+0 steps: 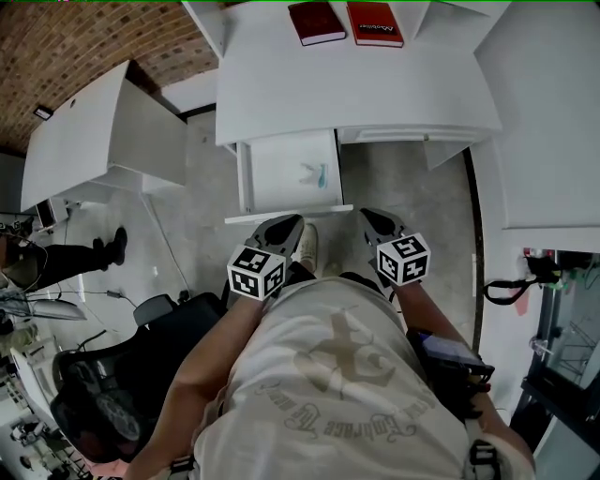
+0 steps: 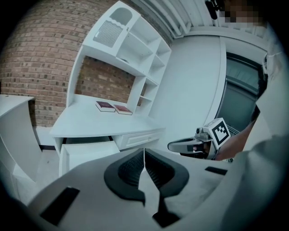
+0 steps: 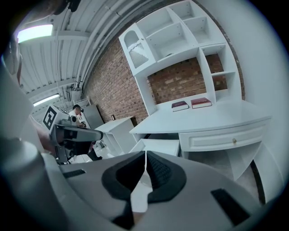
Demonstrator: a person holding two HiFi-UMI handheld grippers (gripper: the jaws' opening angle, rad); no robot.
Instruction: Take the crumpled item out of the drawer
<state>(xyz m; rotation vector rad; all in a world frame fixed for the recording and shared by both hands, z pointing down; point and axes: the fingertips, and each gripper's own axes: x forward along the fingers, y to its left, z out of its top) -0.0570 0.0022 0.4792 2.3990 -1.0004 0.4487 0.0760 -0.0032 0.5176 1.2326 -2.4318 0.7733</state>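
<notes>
The white desk's (image 1: 281,94) left drawer (image 1: 272,173) stands pulled open. A small pale blue-white crumpled item (image 1: 314,174) lies on its floor toward the right side. My left gripper (image 1: 286,225) and right gripper (image 1: 370,221) hover side by side just in front of the drawer's front panel, close to my body. Both are shut with nothing between the jaws. The left gripper view shows its shut gripper (image 2: 144,155) with the open drawer (image 2: 86,151) beyond and the right gripper (image 2: 187,145) alongside. The right gripper view shows its shut gripper (image 3: 145,158) before the drawer (image 3: 158,146). The crumpled item is hidden in both gripper views.
Two red books (image 1: 317,22) (image 1: 375,22) lie at the back of the desktop. A closed drawer (image 3: 228,137) sits to the right of the open one. Another white desk (image 1: 84,141) stands at the left, a black office chair (image 1: 103,394) behind me, and a person (image 1: 56,258) at far left.
</notes>
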